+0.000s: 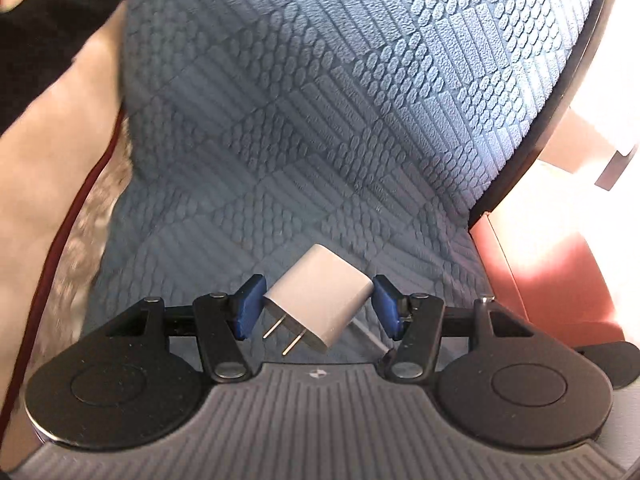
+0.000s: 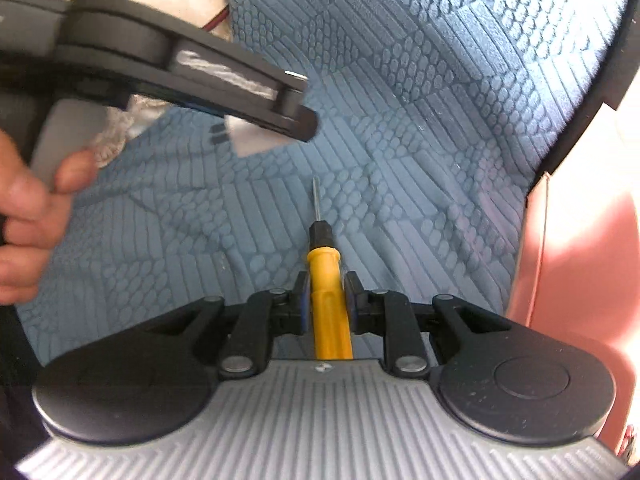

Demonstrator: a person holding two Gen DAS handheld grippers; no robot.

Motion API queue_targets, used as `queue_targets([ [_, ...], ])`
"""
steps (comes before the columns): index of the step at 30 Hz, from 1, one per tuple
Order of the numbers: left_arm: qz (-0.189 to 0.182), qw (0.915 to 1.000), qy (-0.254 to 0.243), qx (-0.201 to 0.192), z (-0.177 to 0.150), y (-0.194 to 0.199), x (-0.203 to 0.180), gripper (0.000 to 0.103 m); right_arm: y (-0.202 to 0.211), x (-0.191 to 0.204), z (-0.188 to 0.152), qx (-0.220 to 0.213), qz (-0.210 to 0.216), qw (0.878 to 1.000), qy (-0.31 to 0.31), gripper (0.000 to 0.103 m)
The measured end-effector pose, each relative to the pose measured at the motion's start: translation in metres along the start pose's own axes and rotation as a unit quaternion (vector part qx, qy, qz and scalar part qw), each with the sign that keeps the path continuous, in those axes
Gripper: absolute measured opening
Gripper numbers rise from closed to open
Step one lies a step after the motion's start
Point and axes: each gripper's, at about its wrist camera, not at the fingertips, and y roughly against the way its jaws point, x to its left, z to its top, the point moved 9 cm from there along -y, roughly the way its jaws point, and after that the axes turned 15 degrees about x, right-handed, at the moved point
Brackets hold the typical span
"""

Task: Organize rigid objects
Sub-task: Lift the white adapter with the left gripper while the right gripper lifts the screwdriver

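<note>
A white wall charger [image 1: 320, 300] with two metal prongs hangs tilted between the blue pads of my left gripper [image 1: 318, 306], which is shut on it above the blue textured mat [image 1: 300, 120]. A thin white cable trails from the charger's lower right. My right gripper [image 2: 326, 300] is shut on the yellow handle of a small screwdriver [image 2: 326, 280], whose black collar and thin metal tip point forward over the same mat [image 2: 400, 140]. In the right wrist view the left gripper [image 2: 272, 120] reaches in from the upper left with the white charger [image 2: 256, 138] under its finger.
A person's hand [image 2: 28, 216] grips the left gripper's handle at the left edge. The mat's dark rim curves along the right [image 1: 560, 120], with a reddish floor [image 1: 560, 280] beyond it. Pale cloth and a red cord [image 1: 80, 200] lie at the mat's left side.
</note>
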Motion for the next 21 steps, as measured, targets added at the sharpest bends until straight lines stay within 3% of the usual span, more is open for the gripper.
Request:
queue_targets([
  [9,-0.009,0.9996,0.023,0.018,-0.070,0.012,-0.009,0.064,0.009,0.007,-0.031,-0.003,-0.009,1.000,-0.020,0.022],
  [13,0.004,0.9996,0.023,0.016,-0.093,0.023,-0.014,0.064,0.018,0.007,-0.047,-0.006,-0.003,0.999,-0.039,0.022],
  [21,-0.012,0.9993,0.028,0.023,-0.133,0.044,-0.030,0.064,0.035,0.003,-0.079,-0.010,0.009,0.996,-0.089,0.022],
])
